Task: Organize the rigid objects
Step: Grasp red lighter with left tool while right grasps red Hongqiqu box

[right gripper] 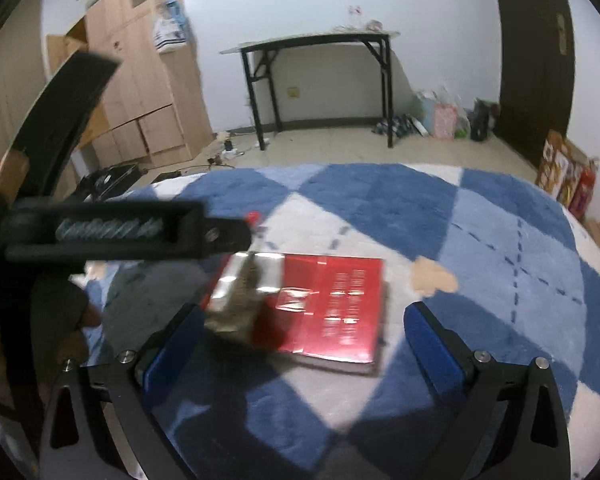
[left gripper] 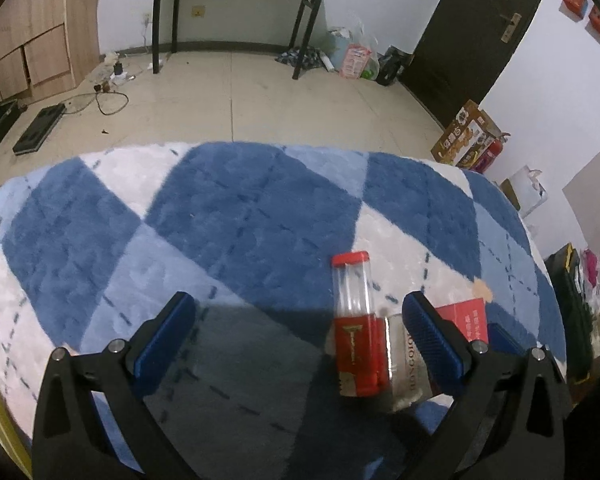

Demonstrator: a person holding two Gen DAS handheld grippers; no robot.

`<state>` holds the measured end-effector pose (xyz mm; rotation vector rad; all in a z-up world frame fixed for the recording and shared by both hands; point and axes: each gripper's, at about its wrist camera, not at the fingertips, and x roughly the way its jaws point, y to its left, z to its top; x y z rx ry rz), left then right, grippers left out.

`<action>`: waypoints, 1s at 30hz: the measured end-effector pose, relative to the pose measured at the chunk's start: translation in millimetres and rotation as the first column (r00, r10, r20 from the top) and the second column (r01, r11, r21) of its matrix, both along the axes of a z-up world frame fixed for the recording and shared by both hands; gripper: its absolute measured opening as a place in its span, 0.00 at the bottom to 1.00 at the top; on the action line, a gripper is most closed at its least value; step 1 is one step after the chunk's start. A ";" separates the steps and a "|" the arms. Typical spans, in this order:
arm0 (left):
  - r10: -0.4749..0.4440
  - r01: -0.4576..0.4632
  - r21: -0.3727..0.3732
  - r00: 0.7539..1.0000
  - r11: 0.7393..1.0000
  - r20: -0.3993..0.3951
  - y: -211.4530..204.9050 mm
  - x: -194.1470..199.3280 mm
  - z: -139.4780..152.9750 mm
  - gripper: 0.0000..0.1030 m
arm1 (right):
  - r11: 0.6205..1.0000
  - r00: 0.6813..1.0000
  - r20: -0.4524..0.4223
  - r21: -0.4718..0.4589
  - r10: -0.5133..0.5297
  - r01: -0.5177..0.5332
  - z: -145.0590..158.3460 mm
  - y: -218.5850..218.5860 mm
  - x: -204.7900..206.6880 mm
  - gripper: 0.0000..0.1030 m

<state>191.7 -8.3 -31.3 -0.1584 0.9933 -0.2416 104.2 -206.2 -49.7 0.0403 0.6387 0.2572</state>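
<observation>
A clear tube with a red cap and red label [left gripper: 354,320] lies on the blue and white checked rug [left gripper: 240,216]. It sits between the fingers of my open left gripper [left gripper: 300,306], close to the right finger. A shiny clear box [left gripper: 400,360] lies against the tube, partly behind that finger, and a flat red box [left gripper: 466,316] shows beyond it. In the right wrist view the red box [right gripper: 332,304] lies flat ahead of my open right gripper [right gripper: 304,320], with the shiny box [right gripper: 240,296] at its left edge. Nothing is held.
The left gripper's black body [right gripper: 120,232] crosses the left of the right wrist view, hiding most of the tube. A beige patch [right gripper: 436,276] marks the rug. A black folding table [right gripper: 320,44], a wooden cabinet [right gripper: 140,80], bags and cartons [left gripper: 468,140] stand on the floor beyond.
</observation>
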 end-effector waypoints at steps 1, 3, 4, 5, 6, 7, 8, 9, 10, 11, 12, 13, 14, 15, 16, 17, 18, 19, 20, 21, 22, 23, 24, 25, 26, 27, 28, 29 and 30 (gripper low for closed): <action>0.003 -0.003 -0.001 1.000 1.000 -0.001 0.8 1.2 -0.4 1.00 | 1.000 1.000 0.002 -0.013 0.003 -0.003 -0.6 3.7 0.0 0.99; 0.007 -0.007 -0.011 1.000 1.000 -0.011 1.4 4.7 -2.0 1.00 | 1.000 1.000 -0.026 -0.031 -0.005 0.004 -5.7 7.3 8.5 0.99; 0.007 -0.007 -0.012 1.000 1.000 -0.015 0.8 6.1 -3.5 1.00 | 0.999 0.998 -0.055 -0.033 -0.011 0.009 -10.1 6.7 15.2 0.99; 0.011 -0.011 -0.008 1.000 1.000 -0.015 0.0 6.9 -4.8 1.00 | 1.000 0.997 -0.080 -0.019 -0.010 0.008 -13.6 3.9 20.0 0.98; 0.012 -0.012 -0.003 1.000 1.000 -0.014 -1.1 7.4 -6.0 1.00 | 1.000 0.997 -0.082 0.000 -0.009 0.009 -13.6 -0.6 21.1 0.98; 0.009 -0.009 0.001 1.000 1.000 -0.016 -2.6 7.5 -7.1 1.00 | 1.000 0.998 -0.068 -0.007 -0.015 0.015 -10.6 -2.1 19.8 0.98; 0.006 -0.006 0.002 1.000 1.000 -0.016 -4.0 7.3 -7.6 1.00 | 0.999 0.998 -0.053 -0.024 -0.023 0.022 -9.0 -4.1 18.4 0.98; 0.001 -0.001 0.004 1.000 1.000 -0.015 -5.8 6.6 -7.7 1.00 | 0.999 0.998 -0.046 -0.033 -0.034 0.033 -8.2 -7.3 17.7 0.98; -0.002 0.002 0.004 1.000 1.000 -0.013 -7.8 6.0 -7.6 1.00 | 0.999 0.998 -0.053 -0.021 -0.046 0.045 -8.6 -14.8 18.9 0.98; -0.002 0.002 0.002 1.000 1.000 -0.011 -8.2 6.1 -7.5 1.00 | 0.999 0.997 -0.062 -0.008 -0.052 0.051 -9.3 -20.3 20.4 0.98; -0.002 0.002 0.004 1.000 1.000 -0.010 -9.6 6.4 -8.2 1.00 | 0.998 0.996 -0.068 0.006 -0.056 0.056 -9.6 -26.6 21.8 0.98; -0.002 0.002 0.007 1.000 1.000 -0.010 -11.3 6.6 -9.2 1.00 | 0.998 0.996 -0.064 0.002 -0.062 0.062 -8.3 -29.0 19.7 0.98; -0.002 0.002 0.007 1.000 1.000 -0.008 -13.6 6.6 -10.2 1.00 | 0.997 0.996 -0.053 -0.008 -0.075 0.075 -7.0 -31.3 19.2 0.98; -0.005 0.005 0.009 1.000 1.000 -0.004 -15.4 6.5 -10.3 1.00 | 0.997 0.996 -0.050 -0.010 -0.079 0.078 -5.9 -32.4 18.0 0.98; -0.016 0.016 0.015 1.000 1.000 0.001 -18.6 5.0 -10.7 1.00 | 0.997 0.996 -0.052 -0.006 -0.077 0.077 -5.9 -32.7 20.6 0.98; -0.025 0.025 0.017 1.000 1.000 0.005 -19.1 1.7 -10.2 1.00 | 0.997 0.996 -0.053 -0.007 -0.074 0.073 -6.1 -33.3 21.8 0.98; -0.032 0.032 0.019 0.999 0.999 0.008 -18.9 -2.7 -9.9 1.00 | 0.998 0.996 -0.053 -0.012 -0.066 0.065 -6.0 -31.9 21.4 1.00; -0.038 0.038 0.024 0.999 0.999 0.011 -18.3 -7.5 -9.3 1.00 | 0.999 0.998 -0.052 -0.020 -0.041 0.040 -5.4 -29.5 21.2 1.00; -0.042 0.042 0.035 0.999 0.999 0.020 -15.7 -14.0 -8.1 1.00 | 0.999 0.999 -0.048 -0.037 -0.013 0.012 -5.0 -27.0 21.4 1.00; -0.043 0.042 0.047 0.999 0.998 0.026 -12.7 -19.1 -7.2 0.99 | 0.998 0.999 -0.045 -0.051 0.024 -0.026 -4.3 -24.8 22.5 0.99; -0.045 0.043 0.054 0.999 0.998 0.027 -8.3 -23.9 -6.5 0.99 | 0.995 0.997 -0.046 -0.078 0.065 -0.068 -3.9 -21.8 24.4 0.99; -0.049 0.048 0.053 0.998 0.997 0.025 -4.2 -27.5 -5.8 0.99 | 0.992 0.995 -0.046 -0.090 0.088 -0.092 -3.4 -21.2 25.4 0.99; -0.051 0.050 0.049 0.998 0.998 0.024 -0.3 -30.6 -4.8 0.99 | 0.989 0.993 -0.051 -0.098 0.111 -0.115 -3.1 -22.5 26.9 0.99; -0.055 0.054 0.048 0.998 0.997 0.025 1.7 -32.1 -4.5 0.99 | 0.983 0.989 -0.056 -0.110 0.138 -0.144 -3.1 -23.1 29.5 0.99; -0.078 0.077 0.047 0.997 0.996 0.027 0.7 -33.4 -5.2 0.99 | 0.983 0.990 -0.043 -0.123 0.135 -0.140 -2.3 -25.3 30.1 0.99; -0.113 0.112 0.053 0.993 0.992 0.027 -2.7 -33.5 -6.4 0.99 | 0.984 0.992 -0.028 -0.125 0.124 -0.126 -1.0 -29.0 31.5 0.99; -0.141 0.139 0.069 0.989 0.988 0.034 -7.3 -34.7 -8.1 0.99 | 0.983 0.991 -0.027 -0.123 0.130 -0.133 0.2 -31.1 33.3 0.99; -0.154 0.151 0.075 0.987 0.986 0.044 -10.3 -35.8 -9.5 0.99 | 0.979 0.988 -0.024 -0.133 0.153 -0.155 2.2 -31.3 33.8 0.99; -0.170 0.166 0.079 0.985 0.983 0.043 -13.5 -35.3 -11.3 0.99 | 0.972 0.985 -0.009 -0.163 0.172 -0.171 3.6 -30.0 34.0 0.99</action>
